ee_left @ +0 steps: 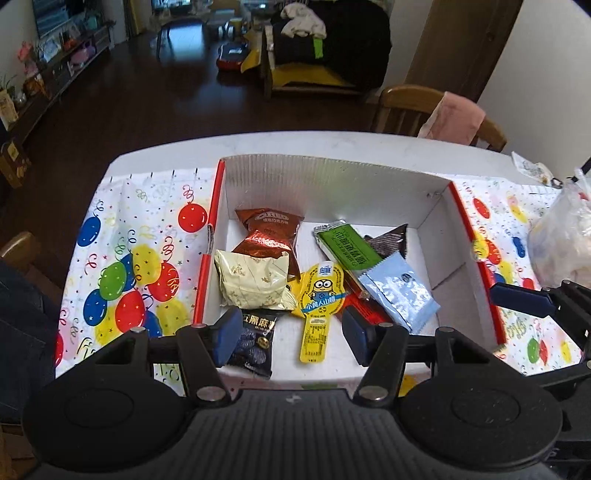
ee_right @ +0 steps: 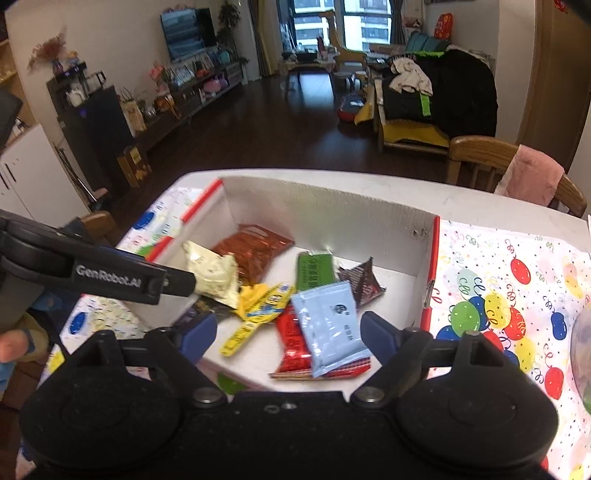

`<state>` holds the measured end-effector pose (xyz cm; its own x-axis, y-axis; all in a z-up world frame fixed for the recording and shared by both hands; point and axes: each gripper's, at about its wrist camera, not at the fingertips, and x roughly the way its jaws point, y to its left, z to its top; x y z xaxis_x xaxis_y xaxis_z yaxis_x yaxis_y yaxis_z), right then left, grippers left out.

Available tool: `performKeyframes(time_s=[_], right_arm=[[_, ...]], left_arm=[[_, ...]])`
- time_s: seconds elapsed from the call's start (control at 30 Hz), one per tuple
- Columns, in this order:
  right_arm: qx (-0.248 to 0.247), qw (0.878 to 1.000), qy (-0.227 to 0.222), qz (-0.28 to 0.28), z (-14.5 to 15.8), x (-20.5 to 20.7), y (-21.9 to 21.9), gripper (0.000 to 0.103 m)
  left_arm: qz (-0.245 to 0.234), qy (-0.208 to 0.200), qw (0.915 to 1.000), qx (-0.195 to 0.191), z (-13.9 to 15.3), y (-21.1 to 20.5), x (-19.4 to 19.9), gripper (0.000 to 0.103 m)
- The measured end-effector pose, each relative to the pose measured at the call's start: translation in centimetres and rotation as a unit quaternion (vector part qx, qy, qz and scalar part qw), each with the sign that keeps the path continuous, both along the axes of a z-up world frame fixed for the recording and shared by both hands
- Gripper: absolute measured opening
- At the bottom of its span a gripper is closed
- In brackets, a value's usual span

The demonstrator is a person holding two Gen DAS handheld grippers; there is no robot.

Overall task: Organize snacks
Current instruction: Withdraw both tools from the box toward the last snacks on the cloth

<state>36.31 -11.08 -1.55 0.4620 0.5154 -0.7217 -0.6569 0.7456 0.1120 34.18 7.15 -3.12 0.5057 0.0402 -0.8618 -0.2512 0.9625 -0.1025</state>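
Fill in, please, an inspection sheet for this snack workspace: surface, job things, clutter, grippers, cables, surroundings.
Surface: white table with balloon-print cloth.
Job's things: open cardboard box holding cream packet, brown-red packet, green packet, light blue packet, yellow cartoon packet, black packet.
Clutter: clear plastic bag at the right.
Grippers: left gripper open, empty; right gripper open, empty.
Cables: nothing seen.
Surroundings: wooden chair with pink cloth, dark floor, television.

Soft daylight comes from the window [ee_right: 343, 22] at top centre; the floor [ee_right: 280, 122] is dim, edges bend (fisheye), and the right wrist view is slightly blurred.
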Motion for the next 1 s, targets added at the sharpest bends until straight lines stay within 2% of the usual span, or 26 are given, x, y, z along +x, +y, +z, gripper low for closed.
performKeyframes(time_s=[0.07,0.3,0.47,0.63,0.83,1.0], right_arm=[[0.007,1.000,-0.004,0.004,0.5,-1.0,-0.2,0.089],[0.028,0.999,-0.015,0.011,1.9,-4.6,-1.4,0.094],[0.031,0.999,-0.032,0.009,2.5,-7.3,-2.2,0.100],[0.031,0.998,-0.049,0.009,2.8,-10.1,-2.9,0.103],[0.015,0.998,-0.060,0.020,1.9,-13.4,-3.6,0.103],[0.006,0.999,-0.031,0.028,0.0,-15.8,-4.0,0.103]], left_arm=[[-0.002,-0.013,0.9999,0.002,0.7,-0.2,-1.2,0.067],[-0.016,-0.041,0.9990,0.007,2.4,-0.8,-5.0,0.070],[-0.024,-0.056,0.9982,0.003,2.9,-1.0,-7.9,0.073],[-0.027,-0.071,0.9971,0.008,3.0,-1.2,-10.7,0.077],[-0.026,-0.083,0.9962,0.003,2.6,-1.0,-13.5,0.080],[-0.034,-0.069,0.9969,-0.016,1.1,-1.1,-15.4,0.080]])
